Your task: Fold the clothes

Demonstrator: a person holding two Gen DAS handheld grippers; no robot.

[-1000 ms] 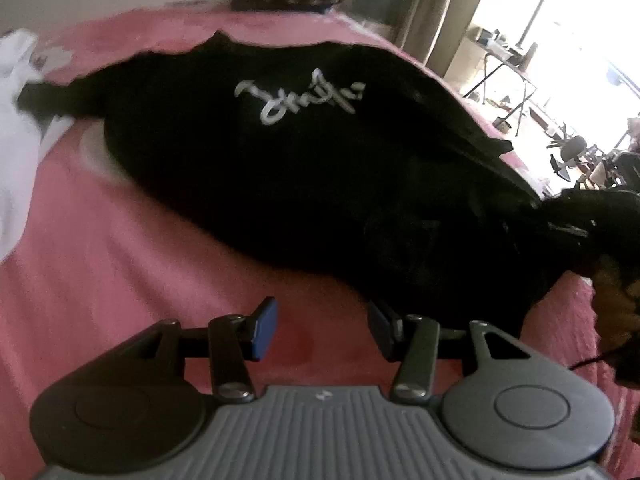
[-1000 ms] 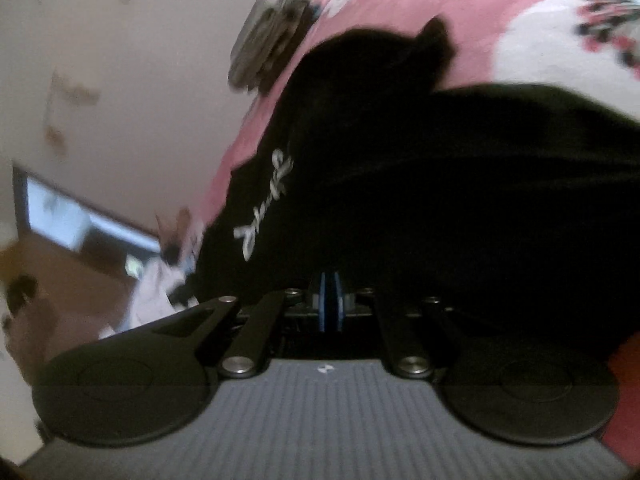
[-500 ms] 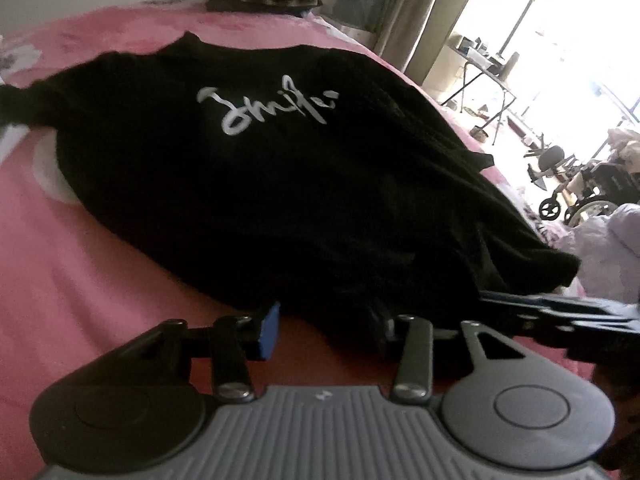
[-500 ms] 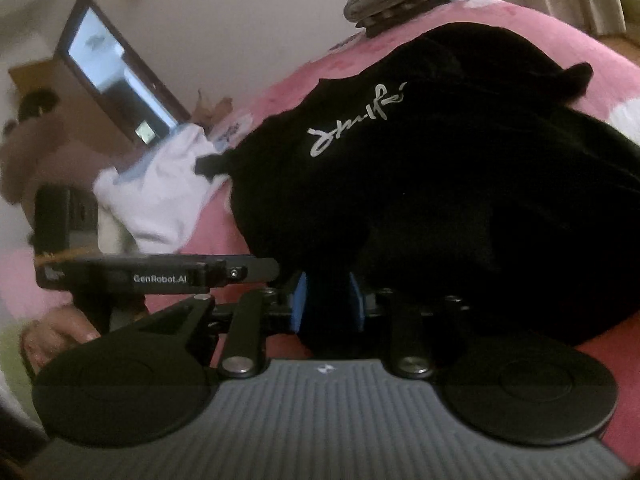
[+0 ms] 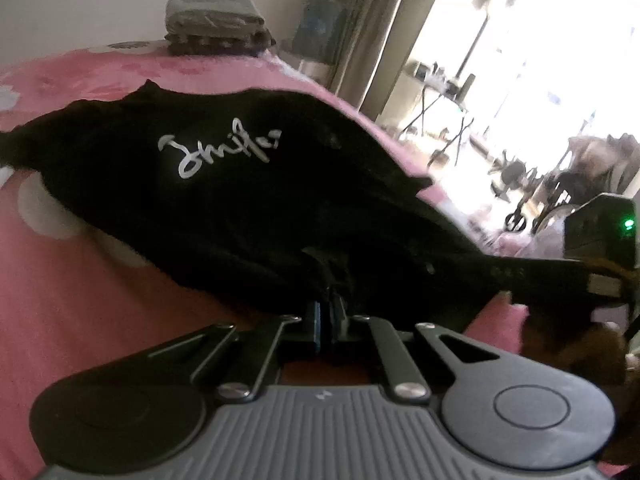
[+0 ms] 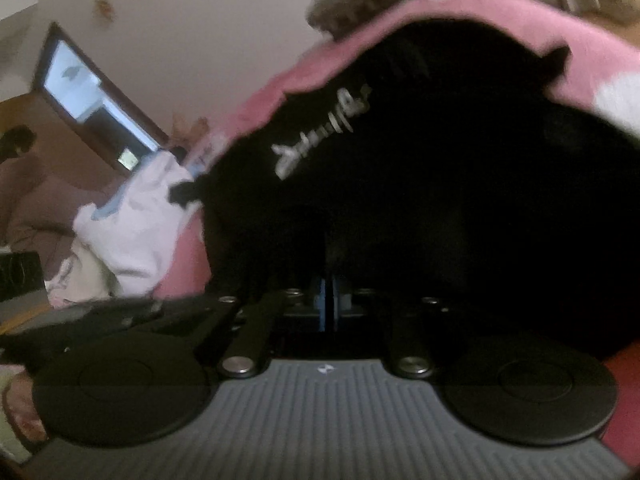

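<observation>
Both grippers pinched the near edge of the black shirt on the pink bed.

The black shirt [image 5: 248, 200] lay spread out and not yet folded flat, its silver writing facing up. The left gripper [image 5: 325, 312] was closed tight on the shirt's near edge, and the right gripper [image 6: 327, 308] was closed on it too. A folded pile [image 5: 216, 26] already sat at the far end of the bed [image 5: 72, 320]. A white garment [image 6: 132, 224] waited beside the shirt.

My black T-shirt [image 5: 248, 200] was soft matt cloth with a glossy silver script print [image 5: 218, 152]. The pink bedspread [image 5: 80, 288] looked like smooth cotton. My left tool [image 5: 326, 314] had matt black plastic arms, shiny metal screws and a ribbed grey housing.
</observation>
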